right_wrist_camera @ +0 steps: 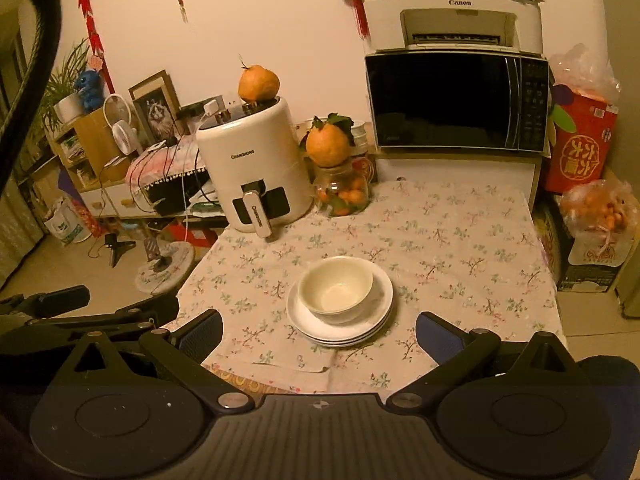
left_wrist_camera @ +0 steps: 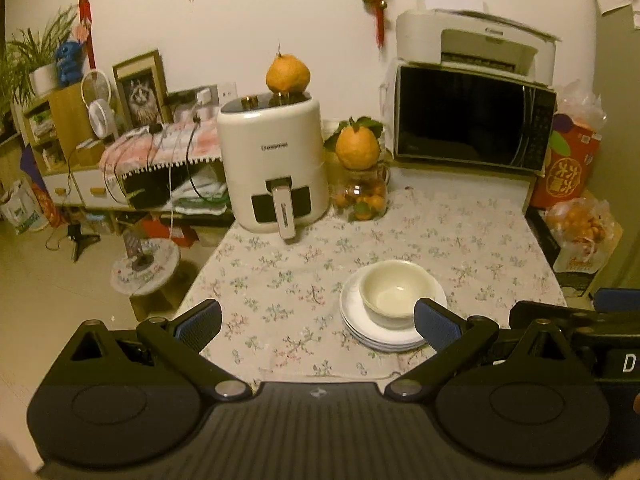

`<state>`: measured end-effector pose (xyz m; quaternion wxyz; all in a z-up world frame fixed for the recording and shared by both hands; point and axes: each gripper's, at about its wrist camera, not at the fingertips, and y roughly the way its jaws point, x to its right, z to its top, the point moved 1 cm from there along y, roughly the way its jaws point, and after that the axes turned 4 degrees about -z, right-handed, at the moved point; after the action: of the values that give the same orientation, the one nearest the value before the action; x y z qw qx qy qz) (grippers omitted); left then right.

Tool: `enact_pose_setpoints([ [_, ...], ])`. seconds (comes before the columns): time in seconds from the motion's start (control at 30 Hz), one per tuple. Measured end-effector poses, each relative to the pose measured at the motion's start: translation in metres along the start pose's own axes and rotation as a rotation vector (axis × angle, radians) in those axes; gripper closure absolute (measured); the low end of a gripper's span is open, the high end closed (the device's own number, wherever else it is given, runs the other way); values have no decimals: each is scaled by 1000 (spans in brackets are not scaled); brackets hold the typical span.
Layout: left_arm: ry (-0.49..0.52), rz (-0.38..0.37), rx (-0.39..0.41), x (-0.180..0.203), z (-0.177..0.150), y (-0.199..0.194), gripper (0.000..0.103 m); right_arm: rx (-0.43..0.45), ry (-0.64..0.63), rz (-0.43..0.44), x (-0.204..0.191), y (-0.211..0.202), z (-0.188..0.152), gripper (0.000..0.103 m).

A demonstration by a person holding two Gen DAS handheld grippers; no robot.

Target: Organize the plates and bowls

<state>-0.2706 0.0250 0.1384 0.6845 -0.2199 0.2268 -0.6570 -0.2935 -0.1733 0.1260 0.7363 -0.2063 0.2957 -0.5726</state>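
Note:
A cream bowl (left_wrist_camera: 396, 286) (right_wrist_camera: 336, 285) sits upright on a stack of white plates (left_wrist_camera: 362, 328) (right_wrist_camera: 344, 334) on the floral tablecloth. In the left wrist view my left gripper (left_wrist_camera: 318, 322) is open and holds nothing; its right blue pad overlaps the plates' near right rim in the picture, and I cannot tell if it touches. In the right wrist view my right gripper (right_wrist_camera: 319, 334) is open wide, with nothing between its fingers, hanging just short of the plate stack. The other gripper shows at each view's side edge.
A white air fryer (right_wrist_camera: 250, 168) with a citrus fruit on top stands at the table's back left. A glass jar of small oranges (right_wrist_camera: 342, 190) is beside it. A microwave (right_wrist_camera: 456, 100) with a printer on it fills the back right. The table (right_wrist_camera: 460, 240) drops off on the left.

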Motion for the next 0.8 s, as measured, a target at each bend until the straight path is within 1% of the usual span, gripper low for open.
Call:
enact_pose_setpoints([
  [0.13,-2,-8,-22,1,-2,2,0,-12,10,-2,1,1,-1,2],
  [0.37,19,-6,-34,6,-3,2,0,-24,24,-6,5,0,-4,2],
  [0.8,7,-17,-77,8,-1,9,0,-43,28,-9,9,4,-3,2],
])
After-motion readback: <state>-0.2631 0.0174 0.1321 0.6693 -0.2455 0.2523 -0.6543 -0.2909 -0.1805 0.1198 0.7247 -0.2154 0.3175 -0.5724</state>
